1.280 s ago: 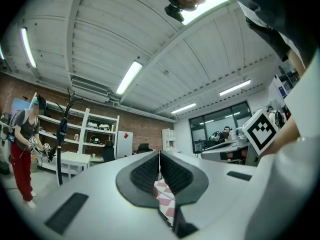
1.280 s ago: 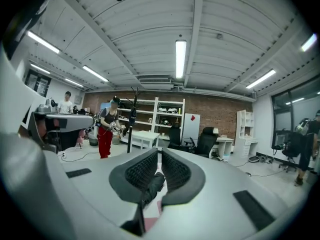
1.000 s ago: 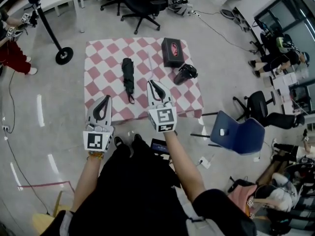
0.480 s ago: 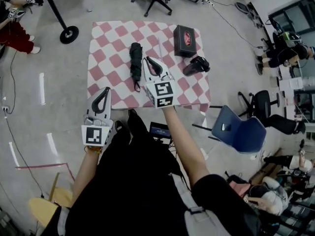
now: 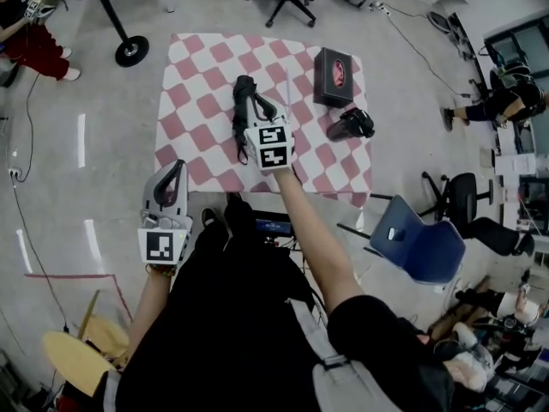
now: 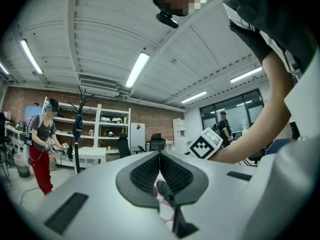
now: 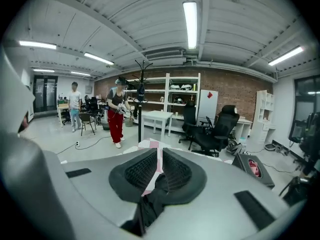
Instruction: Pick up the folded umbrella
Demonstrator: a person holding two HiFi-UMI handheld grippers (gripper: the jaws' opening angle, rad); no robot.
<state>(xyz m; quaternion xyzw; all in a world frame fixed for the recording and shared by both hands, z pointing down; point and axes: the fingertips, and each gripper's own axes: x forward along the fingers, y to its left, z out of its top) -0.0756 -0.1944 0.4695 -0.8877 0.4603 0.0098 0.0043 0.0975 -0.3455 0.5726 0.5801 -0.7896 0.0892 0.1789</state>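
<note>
head view: the umbrella (image 5: 244, 86) lies on the checked cloth (image 5: 197, 101), right tongs (image 5: 256, 103) over it, left tongs (image 5: 174, 170) well back from it. left gripper view: left tongs (image 6: 160, 156) pressed together, empty. right gripper view: right tongs (image 7: 160, 154) pressed together, umbrella (image 7: 150, 199) just beneath.

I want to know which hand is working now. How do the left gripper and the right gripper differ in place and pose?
The right gripper reaches far out over the checked cloth, its tips at the folded umbrella. The left gripper is held back by the cloth's near edge, away from the umbrella. The umbrella lies just under the right gripper's jaws, but farther ahead of the left gripper's. Both have their jaws shut.
</note>
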